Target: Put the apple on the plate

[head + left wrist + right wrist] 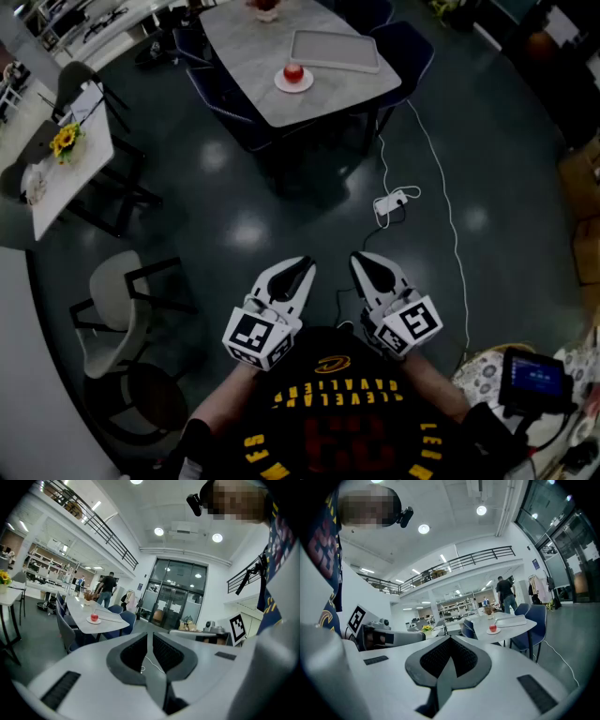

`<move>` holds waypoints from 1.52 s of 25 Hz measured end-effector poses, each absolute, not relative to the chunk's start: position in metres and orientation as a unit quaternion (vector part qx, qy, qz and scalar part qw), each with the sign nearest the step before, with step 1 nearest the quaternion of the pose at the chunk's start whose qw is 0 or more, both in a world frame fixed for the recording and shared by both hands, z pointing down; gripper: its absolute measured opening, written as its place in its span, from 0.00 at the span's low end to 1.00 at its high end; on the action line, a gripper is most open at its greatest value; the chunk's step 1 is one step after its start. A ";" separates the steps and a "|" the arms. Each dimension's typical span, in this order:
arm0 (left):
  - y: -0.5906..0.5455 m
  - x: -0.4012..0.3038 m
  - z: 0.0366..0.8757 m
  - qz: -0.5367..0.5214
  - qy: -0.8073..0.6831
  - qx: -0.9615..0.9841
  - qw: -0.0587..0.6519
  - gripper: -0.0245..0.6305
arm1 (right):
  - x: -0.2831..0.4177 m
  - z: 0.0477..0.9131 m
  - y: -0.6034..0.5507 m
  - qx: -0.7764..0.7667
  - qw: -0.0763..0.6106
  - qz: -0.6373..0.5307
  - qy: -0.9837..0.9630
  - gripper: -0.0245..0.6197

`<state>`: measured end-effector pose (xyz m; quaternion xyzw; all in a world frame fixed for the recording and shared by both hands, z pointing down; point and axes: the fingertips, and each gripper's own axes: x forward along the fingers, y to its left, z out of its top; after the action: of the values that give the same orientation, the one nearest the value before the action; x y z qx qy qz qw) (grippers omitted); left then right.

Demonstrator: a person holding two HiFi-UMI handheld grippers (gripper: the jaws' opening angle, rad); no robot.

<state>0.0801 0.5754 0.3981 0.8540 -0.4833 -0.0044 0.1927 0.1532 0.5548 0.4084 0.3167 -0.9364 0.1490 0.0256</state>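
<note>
A red apple sits on a small white plate on the grey table far ahead. The same apple is small and distant in the left gripper view, and the apple rests on its plate in the right gripper view. My left gripper and right gripper are held close to my body over the dark floor, several steps from the table. Both are shut and hold nothing. The left gripper shows only a thin slit between its pads; the right gripper has its tips touching.
A grey tray lies on the table beside the plate. Blue chairs surround the table. A white cable and power strip cross the floor ahead. A side table with sunflowers and a white chair stand left. A person stands beyond the table.
</note>
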 end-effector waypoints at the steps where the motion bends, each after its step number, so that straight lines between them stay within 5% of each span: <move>1: 0.574 0.076 0.396 -0.004 -0.483 0.854 0.193 0.10 | 0.150 0.408 0.554 0.318 0.027 0.149 -0.936 0.04; 19: 0.553 -0.049 0.405 -0.057 -0.499 0.842 0.194 0.10 | 0.041 0.408 0.521 0.351 0.068 0.118 -0.926 0.04; 38: 0.436 -0.069 0.421 -0.014 -0.525 0.830 0.188 0.10 | 0.013 0.420 0.402 0.323 0.055 0.069 -0.942 0.04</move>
<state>-0.0689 0.4357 0.4215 0.8300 -0.5251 -0.0140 0.1879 0.0133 0.4022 0.4200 0.3228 -0.9423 0.0690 0.0552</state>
